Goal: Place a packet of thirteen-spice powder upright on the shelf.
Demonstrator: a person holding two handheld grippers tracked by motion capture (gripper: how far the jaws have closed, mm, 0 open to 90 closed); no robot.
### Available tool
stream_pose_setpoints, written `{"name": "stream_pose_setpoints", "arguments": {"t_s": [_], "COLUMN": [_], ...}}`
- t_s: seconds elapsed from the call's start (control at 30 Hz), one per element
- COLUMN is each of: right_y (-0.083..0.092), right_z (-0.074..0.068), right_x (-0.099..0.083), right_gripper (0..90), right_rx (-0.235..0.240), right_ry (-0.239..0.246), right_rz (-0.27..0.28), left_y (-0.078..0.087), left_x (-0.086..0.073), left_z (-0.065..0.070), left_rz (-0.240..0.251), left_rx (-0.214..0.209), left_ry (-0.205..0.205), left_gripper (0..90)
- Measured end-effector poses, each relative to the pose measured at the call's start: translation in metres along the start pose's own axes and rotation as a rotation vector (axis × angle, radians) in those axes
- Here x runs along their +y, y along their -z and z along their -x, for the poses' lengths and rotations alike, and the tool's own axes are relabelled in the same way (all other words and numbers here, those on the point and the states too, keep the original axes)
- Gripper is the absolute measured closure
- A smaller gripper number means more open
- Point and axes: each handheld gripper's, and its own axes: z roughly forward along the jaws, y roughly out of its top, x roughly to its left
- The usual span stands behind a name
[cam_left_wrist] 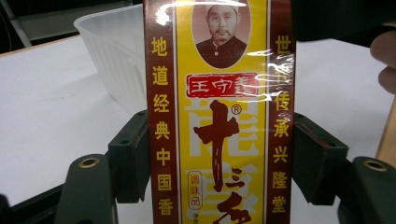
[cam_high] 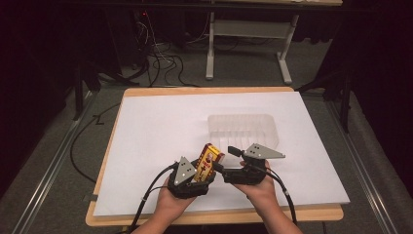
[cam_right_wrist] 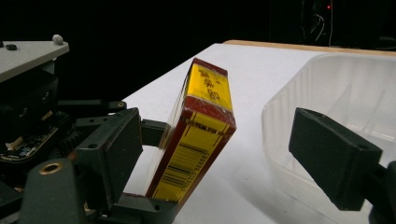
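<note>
Left gripper (cam_high: 200, 171) clamps the seasoning box (cam_high: 208, 162); right gripper (cam_high: 229, 165) stands open beside it. Next: deposit into the clear tray (cam_high: 270, 127) at 1 o'clock.

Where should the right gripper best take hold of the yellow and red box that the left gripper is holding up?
Probably the free upper end of the box. The left gripper clamps its lower part by the narrow edges, so the right gripper, jaws open, could come from the side and close across the two broad flat faces above those pads.
</note>
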Motion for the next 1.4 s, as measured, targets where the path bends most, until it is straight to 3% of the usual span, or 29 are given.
{"name": "stream_pose_setpoints", "arguments": {"t_s": [0.17, 0.83, 1.0, 1.4], "right_y": [-0.0003, 0.0005, 0.0015, 0.0021], "right_z": [0.0001, -0.0014, -0.0009, -0.0052], "right_x": [-0.0012, -0.0048, -0.0046, -0.0027], "right_gripper": [20.5, 58.0, 61.4, 64.4], "right_rx": [-0.008, 0.011, 0.027, 0.017], "right_ry": [-0.005, -0.026, -0.044, -0.026], "right_rz": [-0.005, -0.002, 0.004, 0.007], "left_y": [-0.0027, -0.0085, -0.008, -0.0104], "left_x": [0.0009, -0.0008, -0.0007, -0.0009], "left_z": [0.0001, 0.0084, 0.0082, 0.0077], "left_rz": [0.008, 0.007, 0.009, 0.002], "left_rx": [-0.003, -0.011, -0.01, -0.017], "left_ry": [0.016, -0.009, -0.016, -0.011], "left_gripper": [32.7, 32.7, 32.6, 32.3]}}
